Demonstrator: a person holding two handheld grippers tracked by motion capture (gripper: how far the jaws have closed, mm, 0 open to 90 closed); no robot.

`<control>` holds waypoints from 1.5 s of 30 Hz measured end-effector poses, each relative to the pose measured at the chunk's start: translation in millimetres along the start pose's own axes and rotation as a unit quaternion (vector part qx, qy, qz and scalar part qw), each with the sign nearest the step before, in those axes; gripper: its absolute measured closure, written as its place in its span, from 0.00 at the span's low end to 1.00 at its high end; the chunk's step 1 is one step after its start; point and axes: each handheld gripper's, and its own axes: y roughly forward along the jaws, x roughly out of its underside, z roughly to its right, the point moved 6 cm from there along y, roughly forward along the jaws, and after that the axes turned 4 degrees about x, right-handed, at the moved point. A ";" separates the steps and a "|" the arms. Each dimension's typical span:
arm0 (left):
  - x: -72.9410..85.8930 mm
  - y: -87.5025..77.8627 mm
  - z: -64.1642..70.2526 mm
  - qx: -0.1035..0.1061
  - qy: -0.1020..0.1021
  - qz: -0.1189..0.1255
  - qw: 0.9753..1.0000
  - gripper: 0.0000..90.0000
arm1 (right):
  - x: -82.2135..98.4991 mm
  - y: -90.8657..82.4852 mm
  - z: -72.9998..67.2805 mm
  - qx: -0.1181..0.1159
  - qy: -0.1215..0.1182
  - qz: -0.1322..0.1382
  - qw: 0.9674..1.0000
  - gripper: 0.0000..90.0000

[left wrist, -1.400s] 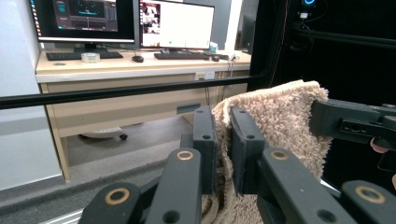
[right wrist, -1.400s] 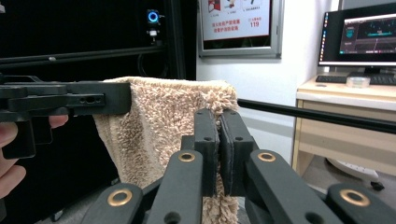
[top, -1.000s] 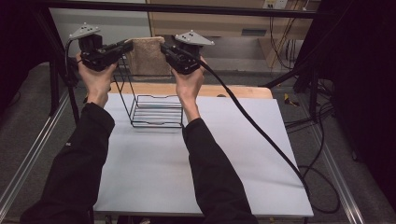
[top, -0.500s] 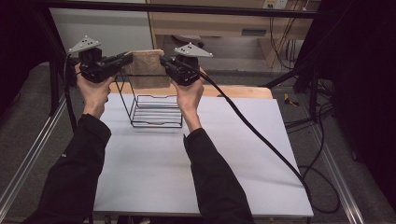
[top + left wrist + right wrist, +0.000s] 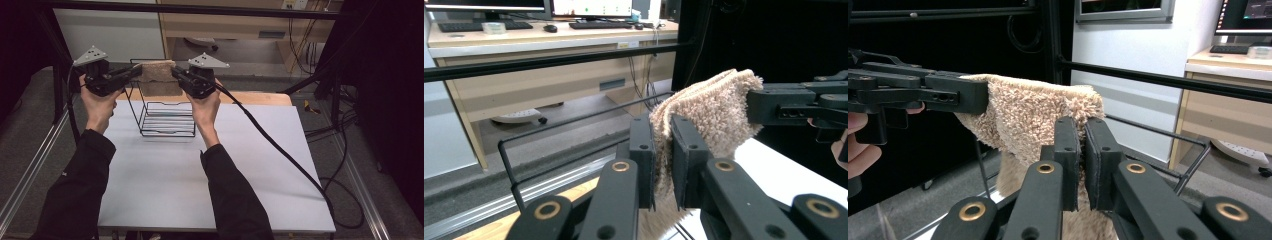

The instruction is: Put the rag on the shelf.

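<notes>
A folded beige towel (image 5: 157,77) hangs stretched between my two grippers, just above the top rail of a black wire rack (image 5: 165,112) at the far side of the white table (image 5: 250,165). My left gripper (image 5: 134,73) is shut on the towel's left end. My right gripper (image 5: 176,73) is shut on its right end. In the left gripper view the towel (image 5: 709,112) is pinched between the jaws (image 5: 663,150), with the other gripper (image 5: 794,102) on its far end. The right gripper view has the towel (image 5: 1033,117) clamped in its jaws (image 5: 1082,155).
The wire rack stands near the table's far edge, with a wooden strip (image 5: 260,97) behind it. A black cable (image 5: 280,150) trails from the right gripper across the table to the right. A black frame bar (image 5: 200,10) runs overhead behind the rack.
Both grippers have come down a little with the towel held between them, from above the rack to near its top rail.
</notes>
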 end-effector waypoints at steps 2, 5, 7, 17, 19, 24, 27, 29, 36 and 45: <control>3.0 -1.0 1.8 0.003 0.001 -0.004 1.000 0.89 | 2.1 -2.0 -0.9 -0.001 -0.004 -0.004 1.000 0.95; 7.0 -1.4 4.0 0.005 0.000 -0.008 1.000 0.88 | 5.7 -4.6 -1.6 -0.005 -0.006 -0.011 1.000 0.95; 9.1 -0.6 4.8 0.003 0.001 -0.011 1.000 0.88 | 7.6 -5.4 -1.7 -0.007 -0.008 -0.016 1.000 0.95; 15.1 -0.3 5.7 -0.001 -0.004 -0.017 1.000 0.86 | 10.1 -6.0 -1.9 -0.006 -0.018 -0.025 1.000 0.95; 15.2 -3.2 6.9 0.002 -0.008 -0.020 1.000 0.82 | 10.7 -6.2 -2.1 -0.006 -0.024 -0.026 0.999 0.95; 5.8 -13.2 8.7 0.009 -0.032 -0.004 0.999 0.70 | 12.8 -6.3 -3.1 -0.006 -0.027 -0.031 0.999 0.95; -1.2 -15.2 9.1 0.010 -0.043 0.006 0.999 0.73 | 14.6 -6.5 -3.0 -0.007 -0.029 -0.034 0.999 0.95; -2.3 -11.9 8.9 0.002 -0.044 -0.003 0.999 0.78 | 15.0 -6.2 -3.4 -0.006 -0.031 -0.034 0.999 0.95; 8.7 0.4 14.0 0.019 -0.058 -0.028 0.998 0.93 | 16.9 -7.1 -4.2 -0.006 -0.041 -0.041 0.998 0.94; 24.5 2.7 13.8 0.025 -0.061 -0.045 0.997 0.97 | 17.3 -11.3 -7.0 -0.023 -0.043 -0.056 0.997 0.85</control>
